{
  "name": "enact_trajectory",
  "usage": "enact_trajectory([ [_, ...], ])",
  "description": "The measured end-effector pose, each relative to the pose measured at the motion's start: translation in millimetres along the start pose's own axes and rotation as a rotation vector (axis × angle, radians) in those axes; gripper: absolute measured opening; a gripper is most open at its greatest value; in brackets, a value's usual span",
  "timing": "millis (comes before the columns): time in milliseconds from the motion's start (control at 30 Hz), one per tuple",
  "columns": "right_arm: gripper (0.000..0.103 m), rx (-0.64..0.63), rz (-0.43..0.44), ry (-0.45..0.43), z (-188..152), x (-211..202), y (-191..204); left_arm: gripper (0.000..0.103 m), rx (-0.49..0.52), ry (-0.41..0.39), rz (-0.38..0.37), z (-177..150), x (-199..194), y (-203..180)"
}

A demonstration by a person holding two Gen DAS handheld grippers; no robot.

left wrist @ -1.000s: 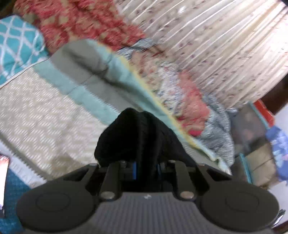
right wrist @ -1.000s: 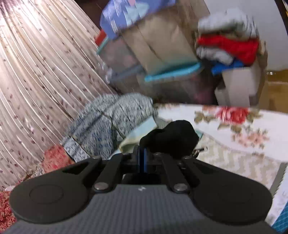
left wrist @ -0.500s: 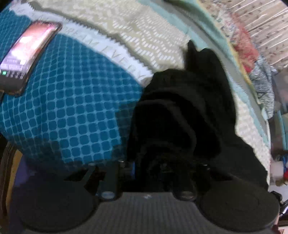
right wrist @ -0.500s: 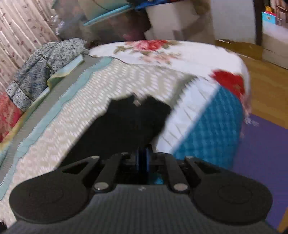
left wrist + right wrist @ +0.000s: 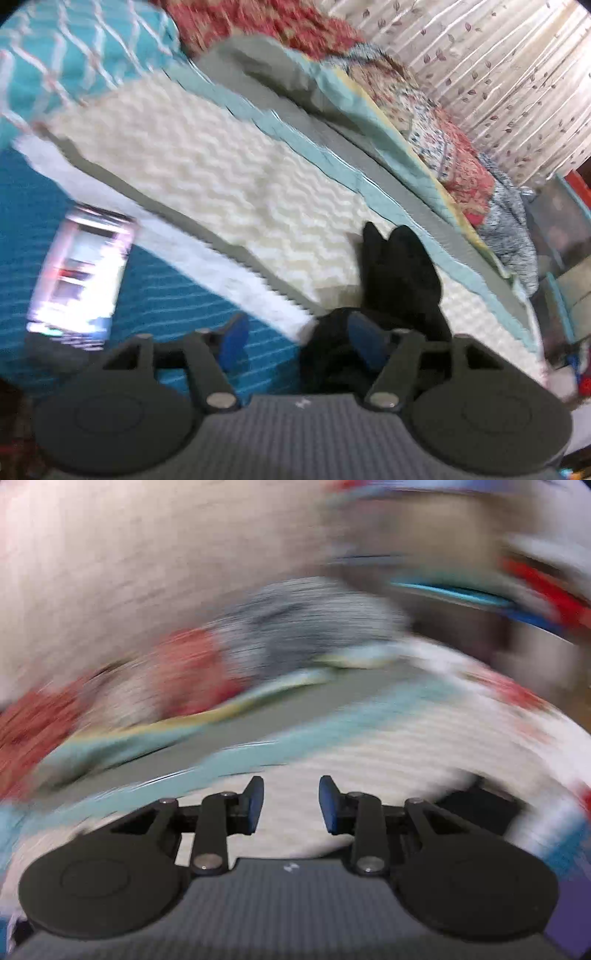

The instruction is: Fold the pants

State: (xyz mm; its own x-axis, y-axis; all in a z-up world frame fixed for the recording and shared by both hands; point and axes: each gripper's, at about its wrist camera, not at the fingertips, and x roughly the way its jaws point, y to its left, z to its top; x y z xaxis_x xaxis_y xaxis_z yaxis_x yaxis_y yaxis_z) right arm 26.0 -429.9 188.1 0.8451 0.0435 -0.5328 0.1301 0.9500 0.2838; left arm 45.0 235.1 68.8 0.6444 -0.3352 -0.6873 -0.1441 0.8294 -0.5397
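Note:
The black pants [image 5: 399, 273] lie bunched on the cream zigzag bedspread [image 5: 207, 177], reaching from the middle of the left wrist view down to my left gripper [image 5: 299, 341]. Its jaws are opening. The right blue pad [image 5: 364, 341] rests against the dark cloth, the left pad [image 5: 234, 341] stands over blue cover, and nothing is pinched. The right wrist view is badly blurred. My right gripper [image 5: 291, 805] hangs over the bedspread [image 5: 369, 746] with its jaws opening and nothing between them. A dark patch [image 5: 476, 808] at its right may be the pants.
A lit phone [image 5: 81, 273] lies on the blue cover at the left. A teal pillow [image 5: 74, 55] and red floral bedding [image 5: 280, 26] sit at the head. Heaped clothes [image 5: 509, 206] line the curtain [image 5: 498, 74] side.
Both grippers were shut on the black pants and have let go. The pants have dropped onto the bed. The left gripper has sunk toward the bed, and the right view has swung sideways.

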Motion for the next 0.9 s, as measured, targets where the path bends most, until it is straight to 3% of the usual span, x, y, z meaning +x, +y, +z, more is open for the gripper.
enact_trajectory([
  [67, 0.052, -0.09, 0.14, 0.048, 11, 38, 55, 0.075, -0.008, 0.061, -0.07, 2, 33, -8],
  [100, 0.056, -0.128, 0.219, 0.091, 14, 66, 87, 0.086, -0.001, 0.087, -0.081, 1, 47, -11],
  [133, 0.058, -0.152, 0.278, 0.13, 14, 92, 114, 0.089, 0.007, 0.115, -0.068, -1, 62, -15],
  [200, 0.06, -0.182, 0.349, 0.219, 9, 150, 160, 0.089, 0.023, 0.156, -0.054, -8, 78, -19],
  [367, 0.064, -0.206, 0.447, 0.448, -31, 283, 252, 0.087, -0.012, 0.226, -0.109, -35, 83, -9],
  [467, 0.069, -0.272, 0.447, 0.545, -62, 338, 301, 0.07, -0.045, 0.221, -0.112, -46, 81, -3],
  [567, 0.069, -0.333, 0.444, 0.68, -101, 356, 327, 0.051, -0.045, 0.189, -0.09, -48, 76, -3],
  [633, 0.038, -0.364, 0.448, 0.771, -123, 357, 334, 0.036, -0.043, 0.177, -0.082, -46, 74, -4],
  [733, 0.019, -0.429, 0.458, 0.666, -115, 317, 337, 0.029, -0.03, 0.165, -0.091, -33, 73, -10],
  [800, 0.016, -0.334, 0.479, 0.573, -81, 296, 317, 0.028, 0.014, 0.13, -0.087, -19, 71, -22],
  [900, 0.011, -0.11, 0.484, 0.306, -10, 250, 255, 0.028, 0.044, 0.058, -0.108, -4, 61, -35],
])
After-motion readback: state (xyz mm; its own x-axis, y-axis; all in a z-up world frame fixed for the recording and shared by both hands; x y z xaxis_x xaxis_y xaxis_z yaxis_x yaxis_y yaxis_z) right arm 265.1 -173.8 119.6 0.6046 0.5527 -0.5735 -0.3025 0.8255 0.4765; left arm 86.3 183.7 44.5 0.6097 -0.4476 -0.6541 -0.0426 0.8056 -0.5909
